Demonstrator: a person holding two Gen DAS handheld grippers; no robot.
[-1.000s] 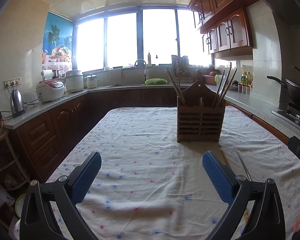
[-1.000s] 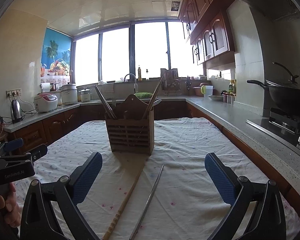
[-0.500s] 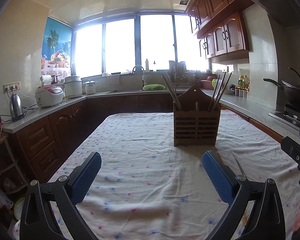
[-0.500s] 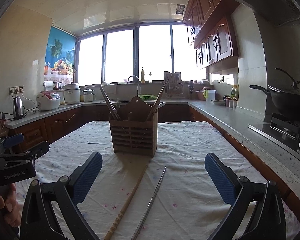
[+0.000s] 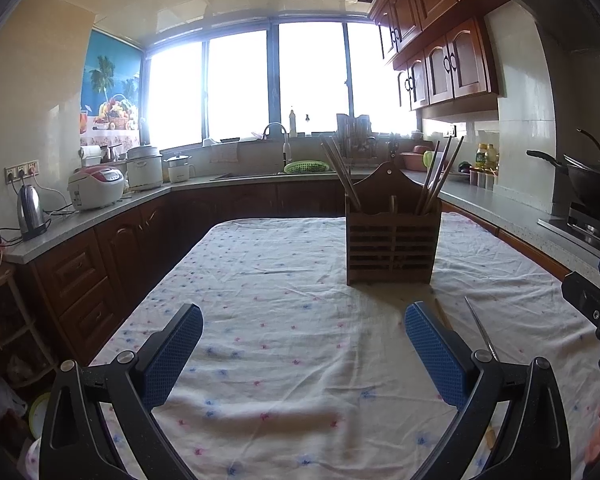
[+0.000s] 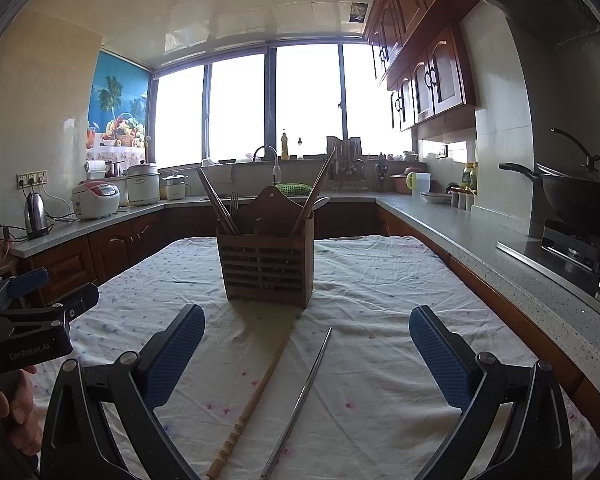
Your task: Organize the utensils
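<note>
One holder, two loose chopsticks on cloth.

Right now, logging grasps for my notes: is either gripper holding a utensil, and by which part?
Nothing held: left gripper and right gripper are both open and empty.

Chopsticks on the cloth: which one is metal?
The right one, thin, grey and shiny. The other, to its left, is tan wood with a ridged near end.
</note>
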